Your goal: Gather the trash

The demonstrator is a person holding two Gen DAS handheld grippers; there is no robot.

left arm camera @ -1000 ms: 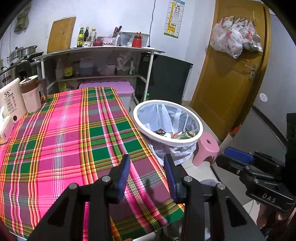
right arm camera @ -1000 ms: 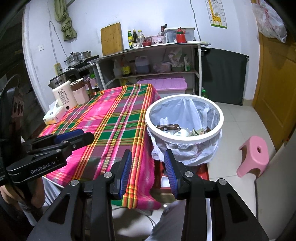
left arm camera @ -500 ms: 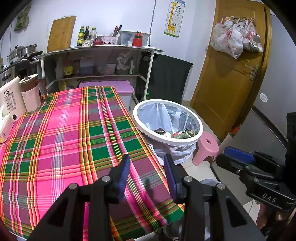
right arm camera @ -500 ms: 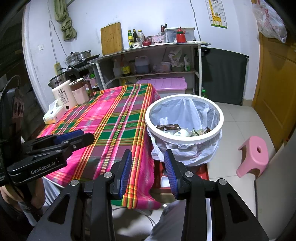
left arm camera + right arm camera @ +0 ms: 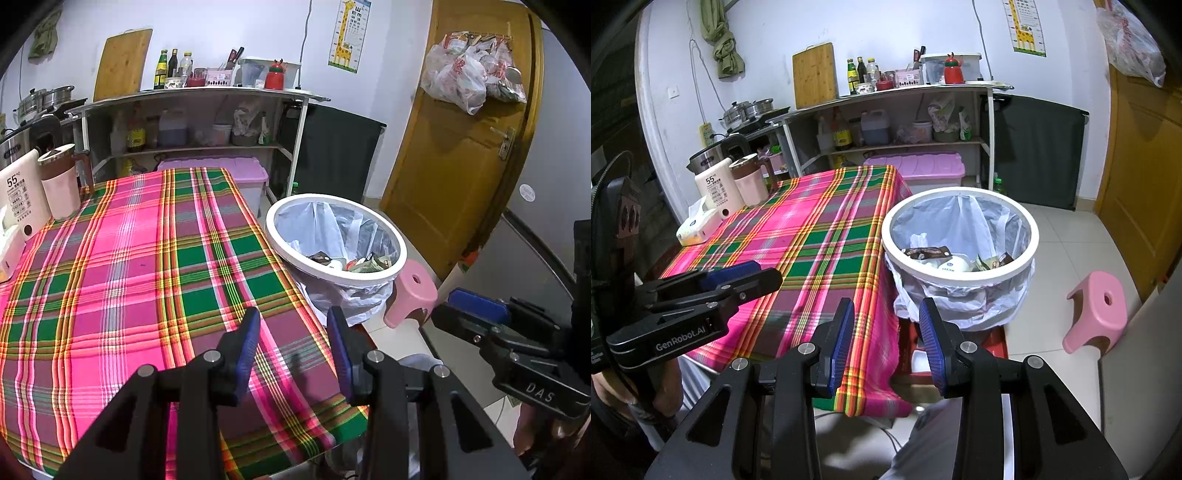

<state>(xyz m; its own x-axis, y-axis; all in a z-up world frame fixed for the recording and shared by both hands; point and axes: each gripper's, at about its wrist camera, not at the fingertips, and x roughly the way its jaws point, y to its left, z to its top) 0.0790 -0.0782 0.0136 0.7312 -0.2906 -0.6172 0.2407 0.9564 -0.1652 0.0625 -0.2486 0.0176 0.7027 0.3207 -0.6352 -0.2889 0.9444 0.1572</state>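
My left tongs (image 5: 291, 339): parted, empty, over the tabletop's near right corner.
My right tongs (image 5: 886, 332): parted, empty, nearer the bin.
Trash (image 5: 951, 258): inside the bin (image 5: 960, 275), ahead, beside the tabletop's right edge.

Table (image 5: 812, 236): plaid cloth, pink-green | far-left corner: white kettle (image 5: 716, 192), pink jug (image 5: 750, 182), tissue box (image 5: 698, 227) | floor (image 5: 1067, 236): bin (image 5: 960, 275), pink stool (image 5: 1097, 310)

One bin (image 5: 960, 271) — one stool (image 5: 1097, 310) — two jugs (image 5: 718, 192).

Home kitchen, pots (image 5: 750, 109), cutting board (image 5: 814, 75), probably oil bottles (image 5: 862, 74)
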